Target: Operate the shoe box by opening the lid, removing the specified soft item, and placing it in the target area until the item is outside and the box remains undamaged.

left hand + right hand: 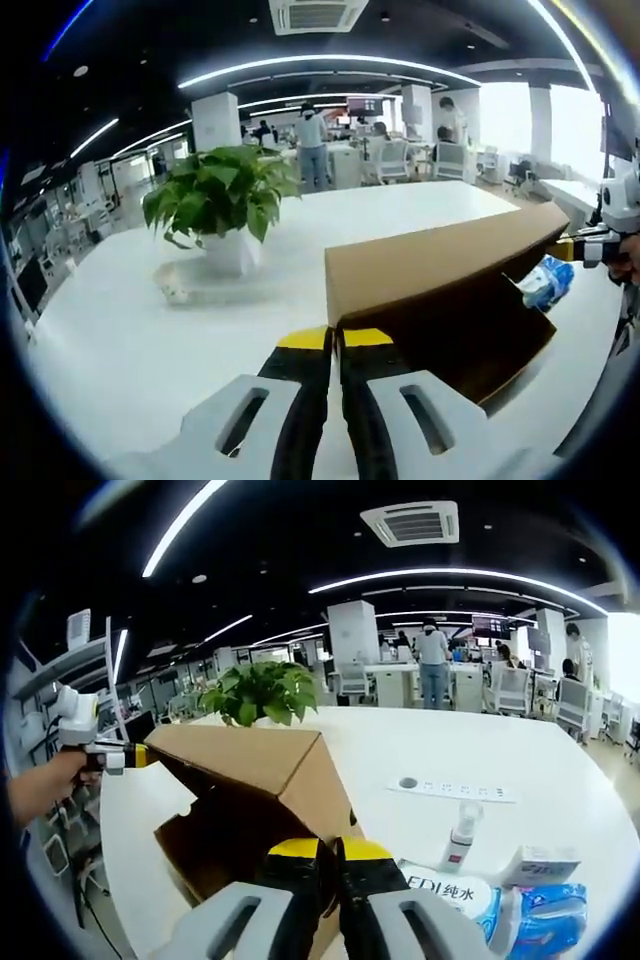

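Left tool: in the left gripper view we saw the left tool point(335, 340) with its jaws pressed together on the edge of the shoe box lid point(440, 255) at its near corner, yellow tips against the cardboard.
Right tool: in the right gripper view the right tool point(332, 852) had its jaws closed on the lid's opposite corner; in the left gripper view the same tool point(572, 248) came in from the right, held by a hand point(628, 258), its yellow tip at the far end of the lid.
Left tool from the other side: in the right gripper view it point(135, 755) came in from the left, held by a hand point(40, 785), and met the far corner of the lid.
Shoe box: the brown cardboard shoe box point(470, 335) stood on the white desk point(130, 340) with its lid raised and tilted, the dark inside open beneath it; we could not make out what lay inside.
Blue packet: in the left gripper view a blue and white soft packet point(548, 283) showed just past the box's far end, under the lid's edge.
Desk beside the box: in the right gripper view we found a wet-wipes pack point(458, 895), a blue packet point(545, 918), a small white box point(540, 865), a small spray bottle point(463, 832) standing upright, and a white power strip point(455, 789) lying farther back.
Plant: a leafy potted plant point(222, 200) stood on the desk behind the box.
Background: an open office with desks, chairs and standing people.
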`<state>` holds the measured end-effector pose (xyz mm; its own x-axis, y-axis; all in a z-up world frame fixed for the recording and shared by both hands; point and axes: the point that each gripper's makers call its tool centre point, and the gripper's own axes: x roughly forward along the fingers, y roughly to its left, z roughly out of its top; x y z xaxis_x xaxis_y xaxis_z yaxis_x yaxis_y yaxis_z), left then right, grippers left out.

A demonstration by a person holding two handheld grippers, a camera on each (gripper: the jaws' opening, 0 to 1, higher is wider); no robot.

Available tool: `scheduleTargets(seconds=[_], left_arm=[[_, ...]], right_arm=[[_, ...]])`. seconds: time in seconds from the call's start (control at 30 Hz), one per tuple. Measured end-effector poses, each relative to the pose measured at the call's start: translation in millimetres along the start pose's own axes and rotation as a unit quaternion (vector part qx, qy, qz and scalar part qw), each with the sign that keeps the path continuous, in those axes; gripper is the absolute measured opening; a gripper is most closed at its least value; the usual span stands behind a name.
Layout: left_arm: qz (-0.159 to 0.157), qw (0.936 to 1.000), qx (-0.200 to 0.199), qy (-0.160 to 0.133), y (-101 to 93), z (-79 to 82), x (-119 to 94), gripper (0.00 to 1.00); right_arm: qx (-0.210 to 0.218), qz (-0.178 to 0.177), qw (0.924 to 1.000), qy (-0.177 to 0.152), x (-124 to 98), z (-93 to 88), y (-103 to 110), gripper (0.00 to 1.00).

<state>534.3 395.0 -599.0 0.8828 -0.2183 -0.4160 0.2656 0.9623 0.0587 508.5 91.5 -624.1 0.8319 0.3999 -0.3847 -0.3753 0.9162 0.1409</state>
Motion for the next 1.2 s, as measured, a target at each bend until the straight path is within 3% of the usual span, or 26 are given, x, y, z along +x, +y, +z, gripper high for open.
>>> scheduleTargets(seconds=[1.2], left_arm=[[-0.017, 0.9991, 0.004, 0.038, -11.6, -42.4, -17, 0.01]], right_arm=[[-0.011, 0.019, 0.9988, 0.043, -9, -41.4, 9, 0.0]])
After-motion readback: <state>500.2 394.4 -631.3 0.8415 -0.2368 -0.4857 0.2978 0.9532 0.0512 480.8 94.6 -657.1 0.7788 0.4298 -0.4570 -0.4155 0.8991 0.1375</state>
